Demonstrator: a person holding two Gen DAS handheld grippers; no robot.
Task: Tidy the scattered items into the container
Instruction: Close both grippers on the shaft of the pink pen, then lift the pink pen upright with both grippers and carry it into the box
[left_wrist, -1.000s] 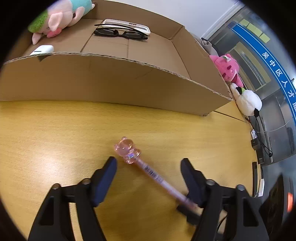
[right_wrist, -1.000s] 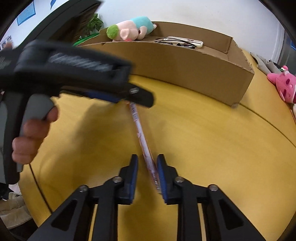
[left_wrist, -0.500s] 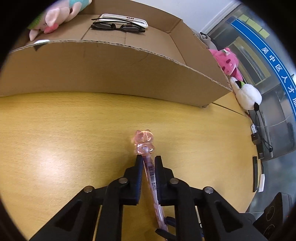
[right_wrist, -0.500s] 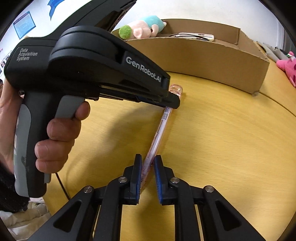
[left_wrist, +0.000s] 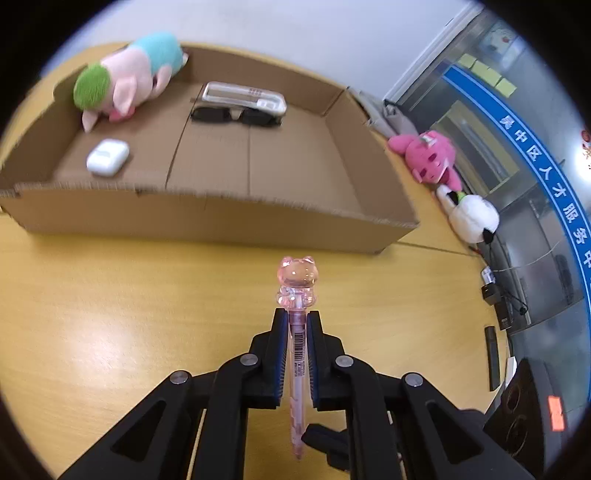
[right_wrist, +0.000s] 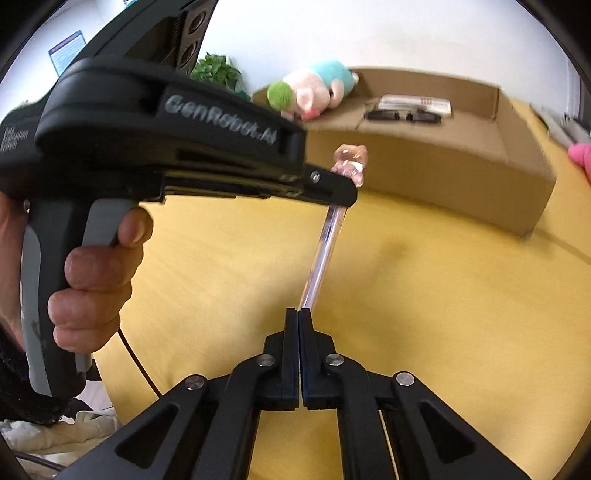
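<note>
Item: pink bear-topped pen (left_wrist: 297, 343). You are pinching its barrel in the left tool (left_wrist: 297, 325), lifted above the desk (left_wrist: 110, 314), near the cardboard box (left_wrist: 221, 218). Right tool (right_wrist: 300, 314): pressed together beside the pen's lower end; whether it is gripping it, you cannot tell.

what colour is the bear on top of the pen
Clear pink, like the pen itself; the bear shows best in the left wrist view.

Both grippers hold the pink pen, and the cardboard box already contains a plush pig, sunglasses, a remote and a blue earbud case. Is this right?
Almost. The earbud case is white, not blue, as the left wrist view shows. The rest stands: both grippers hold the pink pen, and the box contains the other things.
</note>
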